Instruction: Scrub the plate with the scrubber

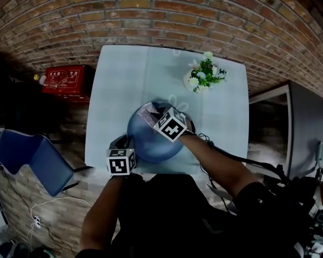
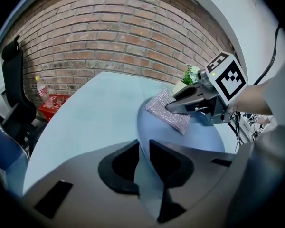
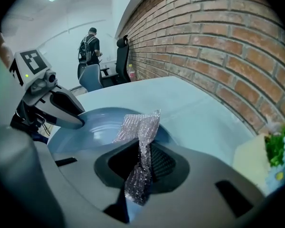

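On table (image 1: 118, 90): blue plate (image 2: 199, 132), silver scrubber (image 3: 140, 125) over plate.
Left gripper (image 2: 143, 153) jaws narrow, clamping plate rim; right gripper (image 3: 141, 163) jaws pinch scrubber.

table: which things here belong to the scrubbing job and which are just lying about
Job: plate, scrubber, left gripper on the plate's rim, right gripper clamping the scrubber.
Lying about: flowers, red box, bottle, blue chair.

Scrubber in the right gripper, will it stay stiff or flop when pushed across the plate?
Probably floppy: the scrubber creases and bends where the jaws pinch it. Likely light, since that pinch holds it up. Its knobbly surface looks grippy.
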`<state>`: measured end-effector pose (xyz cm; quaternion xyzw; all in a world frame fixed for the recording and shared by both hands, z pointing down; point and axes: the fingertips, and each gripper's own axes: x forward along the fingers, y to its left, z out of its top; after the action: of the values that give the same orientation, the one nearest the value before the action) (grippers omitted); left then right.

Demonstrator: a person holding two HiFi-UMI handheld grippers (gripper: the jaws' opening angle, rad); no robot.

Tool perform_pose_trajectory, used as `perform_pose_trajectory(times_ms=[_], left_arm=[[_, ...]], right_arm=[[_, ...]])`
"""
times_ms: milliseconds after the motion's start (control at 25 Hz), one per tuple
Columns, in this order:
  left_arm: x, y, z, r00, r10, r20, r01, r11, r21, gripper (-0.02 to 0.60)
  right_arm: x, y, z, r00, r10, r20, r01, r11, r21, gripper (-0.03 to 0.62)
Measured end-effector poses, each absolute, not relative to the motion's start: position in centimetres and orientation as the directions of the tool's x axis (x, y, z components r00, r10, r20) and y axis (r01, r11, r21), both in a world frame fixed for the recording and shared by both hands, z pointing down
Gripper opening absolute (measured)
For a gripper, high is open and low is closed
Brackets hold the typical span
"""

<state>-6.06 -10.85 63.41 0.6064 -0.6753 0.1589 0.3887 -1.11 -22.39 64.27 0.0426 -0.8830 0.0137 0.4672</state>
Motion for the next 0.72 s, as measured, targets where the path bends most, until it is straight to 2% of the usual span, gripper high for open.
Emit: perform_pose_trajectory(times_ms=[720], left_arm=[[-5.5,-10.9,63.5,0.122,-0.671,0.731,-0.955,0.12,0.27,0.092]], right_arm=[[2.3,-25.1,64.7,-0.443,-0.296,0.847,-0.426,0.9,0.092,0.071]])
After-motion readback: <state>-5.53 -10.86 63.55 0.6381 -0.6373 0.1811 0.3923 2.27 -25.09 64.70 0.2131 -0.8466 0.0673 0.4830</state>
